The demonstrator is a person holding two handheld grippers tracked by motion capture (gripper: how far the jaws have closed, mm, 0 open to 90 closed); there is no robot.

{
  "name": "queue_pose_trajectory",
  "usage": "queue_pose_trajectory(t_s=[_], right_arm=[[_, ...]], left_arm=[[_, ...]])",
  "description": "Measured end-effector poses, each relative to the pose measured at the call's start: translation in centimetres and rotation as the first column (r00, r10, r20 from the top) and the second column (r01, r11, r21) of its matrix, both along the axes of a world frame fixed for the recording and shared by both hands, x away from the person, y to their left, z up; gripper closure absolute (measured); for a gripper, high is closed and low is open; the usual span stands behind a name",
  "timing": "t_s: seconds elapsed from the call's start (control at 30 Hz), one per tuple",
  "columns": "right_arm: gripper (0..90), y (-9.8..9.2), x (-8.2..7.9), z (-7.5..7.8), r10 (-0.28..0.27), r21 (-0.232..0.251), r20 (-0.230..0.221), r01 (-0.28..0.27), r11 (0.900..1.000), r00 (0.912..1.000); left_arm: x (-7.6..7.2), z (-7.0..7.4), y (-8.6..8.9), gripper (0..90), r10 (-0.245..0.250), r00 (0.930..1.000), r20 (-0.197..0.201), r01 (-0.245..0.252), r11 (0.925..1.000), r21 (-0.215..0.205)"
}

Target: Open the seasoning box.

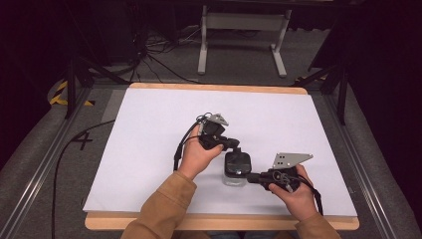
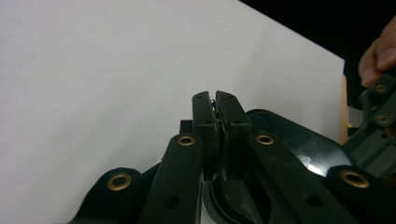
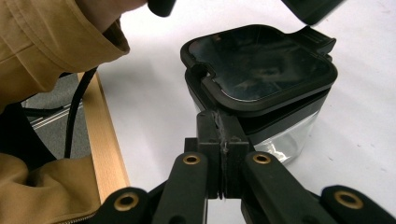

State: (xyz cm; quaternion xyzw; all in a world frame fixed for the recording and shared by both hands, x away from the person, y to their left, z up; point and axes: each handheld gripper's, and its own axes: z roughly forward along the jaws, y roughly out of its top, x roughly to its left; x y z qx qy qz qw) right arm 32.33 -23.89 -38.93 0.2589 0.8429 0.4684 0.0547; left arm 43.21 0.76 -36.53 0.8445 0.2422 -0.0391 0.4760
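Your right hand-held gripper sits at 5 o'clock on the bench, jaws pressed together, tips against the near side of the clear container with its black lid. Your left hand-held gripper, just past it at 12 o'clock, jaws also pinched together, is at the lid's far tab.

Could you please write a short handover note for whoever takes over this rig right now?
Left hand-held gripper: jaws shut, tips at the far edge of the container's black lid.
Right hand-held gripper: jaws shut, tips against the lid's near edge.
Clear container: upright on the white table sheet, between both grippers.
Done: grippers brought to opposite sides of the lid.
Left: the lid looks seated; it probably has to be worked next.
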Motion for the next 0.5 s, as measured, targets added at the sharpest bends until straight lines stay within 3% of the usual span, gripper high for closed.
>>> queue_pose_trajectory(t_s=[0.27, 0.5], right_arm=[[90.0, 0.1, 0.5, 0.8, -0.002, 0.016, 0.021, 0.002, 1.000, 0.9998], [90.0, 0.5, 1.1, 1.8, -0.027, 0.015, 0.048, 0.026, 1.000, 0.9985]], left_arm=[[-2.7, 2.8, 2.2, 87.6, -0.028, 0.9983, 0.051, 0.028, 0.9996, -0.002], [-4.1, 3.5, 3.4, 88.8, -0.045, 0.9978, 0.049, 0.046, 0.9989, -0.009]])
